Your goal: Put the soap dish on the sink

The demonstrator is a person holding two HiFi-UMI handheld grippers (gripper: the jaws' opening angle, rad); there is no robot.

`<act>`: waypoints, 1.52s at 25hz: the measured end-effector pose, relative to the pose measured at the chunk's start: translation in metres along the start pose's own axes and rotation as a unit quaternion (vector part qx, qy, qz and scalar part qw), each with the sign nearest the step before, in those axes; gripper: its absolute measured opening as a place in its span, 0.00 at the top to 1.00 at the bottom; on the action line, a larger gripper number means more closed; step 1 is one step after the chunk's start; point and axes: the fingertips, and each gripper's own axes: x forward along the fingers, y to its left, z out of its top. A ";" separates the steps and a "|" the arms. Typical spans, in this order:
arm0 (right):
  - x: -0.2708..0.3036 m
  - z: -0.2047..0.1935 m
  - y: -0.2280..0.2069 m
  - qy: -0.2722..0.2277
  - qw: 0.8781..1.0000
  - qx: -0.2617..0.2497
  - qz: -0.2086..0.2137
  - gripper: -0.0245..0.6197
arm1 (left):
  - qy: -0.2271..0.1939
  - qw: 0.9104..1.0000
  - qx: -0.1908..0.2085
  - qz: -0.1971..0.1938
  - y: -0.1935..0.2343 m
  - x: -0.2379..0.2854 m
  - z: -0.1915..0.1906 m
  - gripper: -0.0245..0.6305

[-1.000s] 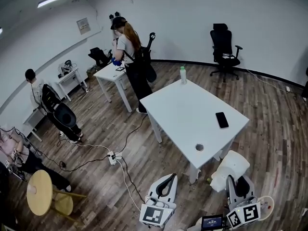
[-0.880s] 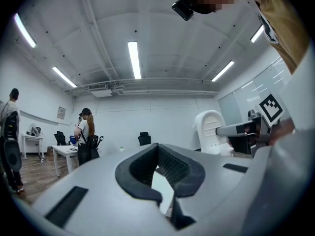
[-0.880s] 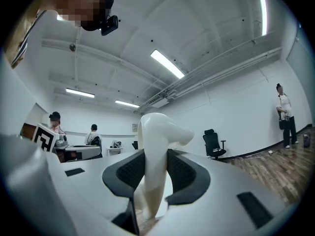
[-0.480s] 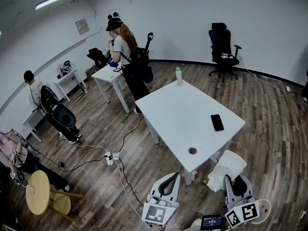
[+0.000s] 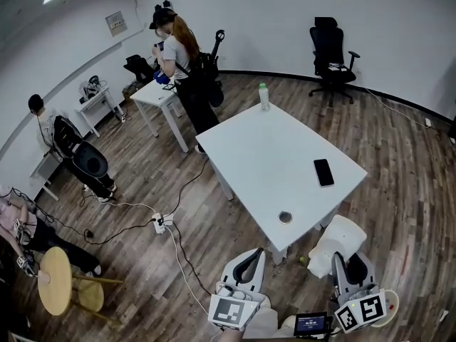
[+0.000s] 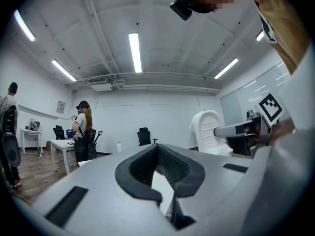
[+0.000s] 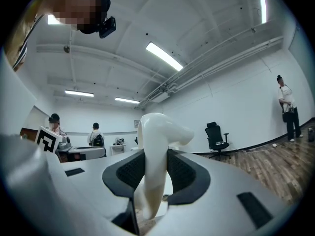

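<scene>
My right gripper (image 5: 354, 275) is shut on a white, curved soap dish (image 5: 338, 244), carried just off the near corner of the white table (image 5: 242, 155). In the right gripper view the soap dish (image 7: 158, 132) stands upright between the dark pads (image 7: 127, 173), and the gripper (image 7: 156, 157) points level. My left gripper (image 5: 247, 268) is at the bottom centre, shut with nothing in it. In the left gripper view its tips (image 6: 158, 149) meet around a hollow, and the soap dish (image 6: 210, 131) shows at the right. No sink is in view.
On the table lie a black phone (image 5: 323, 172), a small round item (image 5: 285, 217) and a bottle (image 5: 263, 96). A power strip (image 5: 158, 223) with cables lies on the wood floor. A wooden stool (image 5: 55, 280) stands left. People stand and sit by far desks (image 5: 153, 95). An office chair (image 5: 329, 52) stands behind.
Both grippers have moved a little toward the table's near corner together with the camera. The right gripper keeps its hold on the soap dish; the left stays shut.
</scene>
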 end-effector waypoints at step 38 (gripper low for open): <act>0.216 -0.001 -0.040 -0.018 0.999 0.011 -0.029 0.76 | -0.003 1.000 0.007 0.001 0.158 0.177 -0.013 0.95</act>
